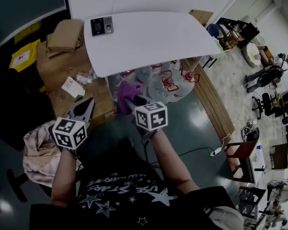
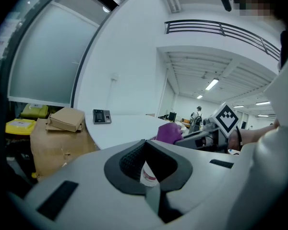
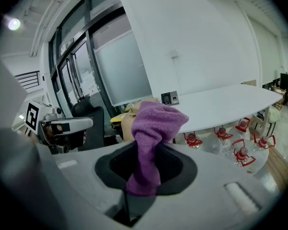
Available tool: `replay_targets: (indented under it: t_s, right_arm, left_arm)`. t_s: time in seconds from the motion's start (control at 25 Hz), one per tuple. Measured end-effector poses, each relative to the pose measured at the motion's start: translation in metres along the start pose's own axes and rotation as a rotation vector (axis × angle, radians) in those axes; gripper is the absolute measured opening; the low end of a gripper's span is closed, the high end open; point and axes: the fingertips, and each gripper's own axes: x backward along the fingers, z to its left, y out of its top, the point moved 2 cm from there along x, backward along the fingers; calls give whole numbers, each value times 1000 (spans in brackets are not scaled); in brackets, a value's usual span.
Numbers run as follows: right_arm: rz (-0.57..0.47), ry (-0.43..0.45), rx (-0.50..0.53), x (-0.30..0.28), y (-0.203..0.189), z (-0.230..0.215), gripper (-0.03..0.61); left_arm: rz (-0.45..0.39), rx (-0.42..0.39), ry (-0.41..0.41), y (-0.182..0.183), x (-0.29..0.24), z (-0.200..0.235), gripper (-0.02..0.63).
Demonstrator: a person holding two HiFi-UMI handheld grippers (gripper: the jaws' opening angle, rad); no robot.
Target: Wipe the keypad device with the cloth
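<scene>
Nearest, the left gripper (image 2: 146,171) is held empty, its fingers pressed together. At its 3 o'clock, the purple cloth (image 3: 156,121) is pinched between the fingers of the right gripper (image 3: 144,164), with 1 bunch left free above them. The cloth is judged light, soft and floppy, best gripped low so a pad is left for wiping. Farther off, the keypad device (image 1: 102,25) is seen at the 11 o'clock corner of the bench (image 1: 149,37), well apart from both grippers. It is judged rigid but liable to slide unless steadied. Its keys cannot be made out, and the cloth's lower end is hidden.
</scene>
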Motion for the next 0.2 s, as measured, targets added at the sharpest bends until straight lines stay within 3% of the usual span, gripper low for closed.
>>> replay_targets:
  t_s: [0.2]
  right_arm:
    - [3,-14,12,8,-15,23,98]
  left_arm:
    - [-1,3,-13,-12,23,-2,6]
